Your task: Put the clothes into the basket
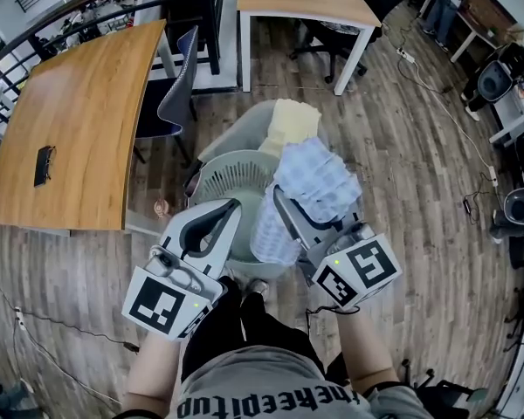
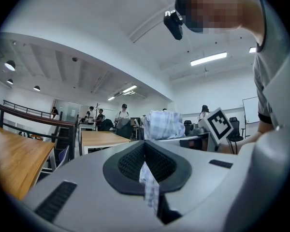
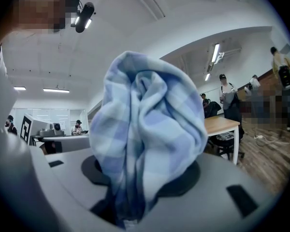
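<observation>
Checked blue cloth [image 3: 150, 124] fills the middle of the right gripper view, a thick bunch clamped between the fingers of the right gripper [image 1: 286, 209] and rising upright out of them, its folds running top to bottom. A thin strip of it is pinched in the closed jaws of the left gripper [image 2: 146, 154]. In the head view it sits mid-frame between both grippers, long axis slanting from lower left to upper right, over the grey basket [image 1: 211, 171]. Yellow cloth [image 1: 293, 120] lies just beyond.
</observation>
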Demonstrator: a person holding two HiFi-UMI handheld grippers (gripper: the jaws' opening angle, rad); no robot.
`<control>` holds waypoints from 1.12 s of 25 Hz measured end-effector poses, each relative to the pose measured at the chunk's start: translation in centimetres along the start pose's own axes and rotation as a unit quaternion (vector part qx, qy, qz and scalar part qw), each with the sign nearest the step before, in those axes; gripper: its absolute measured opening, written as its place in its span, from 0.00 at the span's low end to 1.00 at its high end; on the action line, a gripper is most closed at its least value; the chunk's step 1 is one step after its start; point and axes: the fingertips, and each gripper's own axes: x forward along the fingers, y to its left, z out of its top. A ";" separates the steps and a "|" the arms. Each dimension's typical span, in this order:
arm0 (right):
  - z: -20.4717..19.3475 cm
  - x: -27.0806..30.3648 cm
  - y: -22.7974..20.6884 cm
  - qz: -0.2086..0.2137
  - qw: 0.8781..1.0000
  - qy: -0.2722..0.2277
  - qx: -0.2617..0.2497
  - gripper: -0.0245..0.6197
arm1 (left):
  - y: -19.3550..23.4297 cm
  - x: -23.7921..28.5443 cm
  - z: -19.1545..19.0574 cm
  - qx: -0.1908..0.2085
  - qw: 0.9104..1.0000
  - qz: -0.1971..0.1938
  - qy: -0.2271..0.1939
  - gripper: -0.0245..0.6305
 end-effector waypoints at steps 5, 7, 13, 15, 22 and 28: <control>-1.3 1.1 -0.6 -0.003 1.000 0.011 0.005 0.37 | 1.0 0.2 -0.7 -0.005 1.000 0.005 0.011 0.06; -1.7 1.5 -0.8 -0.005 1.000 0.014 0.007 0.37 | 1.4 0.2 -1.0 -0.008 1.000 0.007 0.014 0.06; -3.0 2.9 -1.2 -0.004 1.000 0.026 0.013 0.38 | 2.6 0.7 -1.5 -0.013 1.000 0.011 0.016 0.06; -3.3 3.3 -1.4 -0.004 0.999 0.030 0.016 0.38 | 3.0 0.9 -1.6 -0.016 1.000 0.012 0.018 0.06; -5.2 5.0 -1.8 -0.005 0.999 0.047 0.022 0.38 | 4.7 1.4 -2.6 -0.026 0.999 0.013 0.027 0.06; -7.6 6.5 -2.4 -0.012 0.997 0.073 0.029 0.38 | 6.2 1.9 -3.8 -0.041 0.998 0.012 0.036 0.06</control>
